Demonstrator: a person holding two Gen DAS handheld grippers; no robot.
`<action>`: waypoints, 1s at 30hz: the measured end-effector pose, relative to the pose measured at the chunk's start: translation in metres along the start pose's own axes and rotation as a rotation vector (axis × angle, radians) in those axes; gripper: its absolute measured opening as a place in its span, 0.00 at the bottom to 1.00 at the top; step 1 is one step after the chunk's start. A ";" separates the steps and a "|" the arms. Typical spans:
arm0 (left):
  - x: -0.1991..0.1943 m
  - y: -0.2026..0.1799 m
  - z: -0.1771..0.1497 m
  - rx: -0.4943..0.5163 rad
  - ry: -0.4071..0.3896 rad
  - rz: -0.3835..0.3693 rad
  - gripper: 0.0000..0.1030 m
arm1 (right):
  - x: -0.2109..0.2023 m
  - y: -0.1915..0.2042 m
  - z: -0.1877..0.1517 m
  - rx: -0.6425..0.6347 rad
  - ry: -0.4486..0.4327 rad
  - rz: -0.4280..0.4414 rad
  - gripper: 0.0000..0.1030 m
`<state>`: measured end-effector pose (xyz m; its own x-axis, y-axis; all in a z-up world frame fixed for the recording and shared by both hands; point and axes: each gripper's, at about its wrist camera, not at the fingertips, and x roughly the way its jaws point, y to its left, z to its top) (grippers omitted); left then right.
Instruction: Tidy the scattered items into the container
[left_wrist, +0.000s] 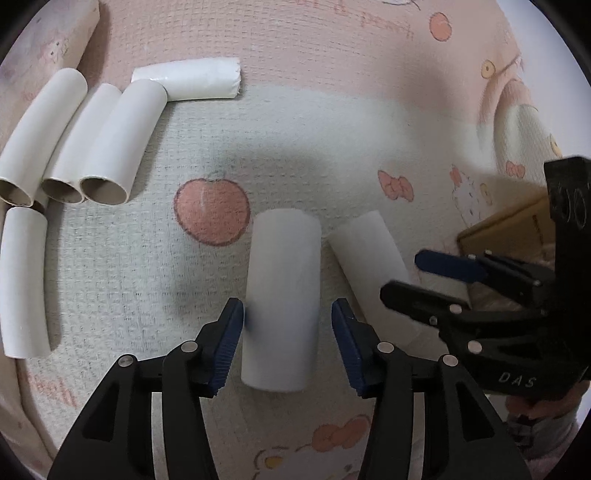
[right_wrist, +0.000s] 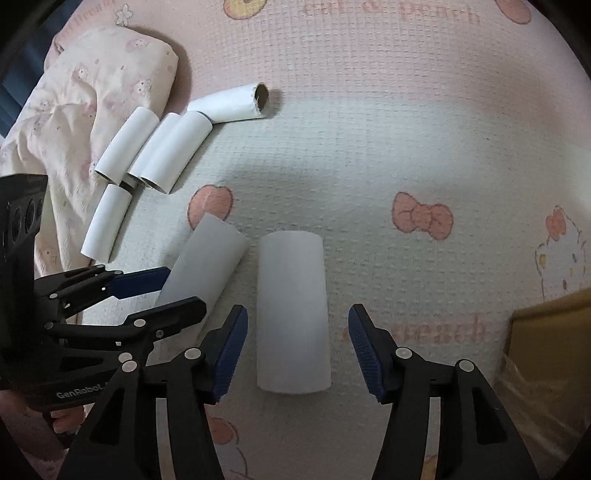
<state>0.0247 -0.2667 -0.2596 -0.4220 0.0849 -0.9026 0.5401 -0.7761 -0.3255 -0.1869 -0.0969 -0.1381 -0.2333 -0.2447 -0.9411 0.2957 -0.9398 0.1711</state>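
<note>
Several white cardboard tubes lie on a pink and white patterned blanket. My left gripper is open and straddles one tube; its left pad touches the tube's side. My right gripper is open around a second tube, with gaps on both sides. The two tubes lie side by side; the second also shows in the left wrist view, the first in the right wrist view. A cluster of tubes lies at the far left, also seen in the right wrist view. A brown cardboard box is at the right.
A crumpled pink printed cloth lies behind the tube cluster at the far left. Each gripper shows in the other's view: the right one and the left one. The box corner also shows in the left wrist view.
</note>
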 end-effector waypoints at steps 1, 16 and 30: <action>0.002 0.001 0.001 -0.002 0.001 0.008 0.53 | 0.002 -0.001 0.001 0.007 0.008 0.006 0.53; 0.017 0.015 0.001 -0.057 0.007 -0.033 0.47 | 0.030 -0.002 0.012 0.068 0.121 -0.001 0.53; 0.015 0.014 -0.001 -0.047 -0.002 0.009 0.47 | 0.040 0.016 0.015 0.031 0.182 -0.109 0.43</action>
<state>0.0263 -0.2761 -0.2783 -0.4183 0.0767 -0.9051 0.5772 -0.7469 -0.3301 -0.2050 -0.1251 -0.1683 -0.0908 -0.0966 -0.9912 0.2488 -0.9659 0.0714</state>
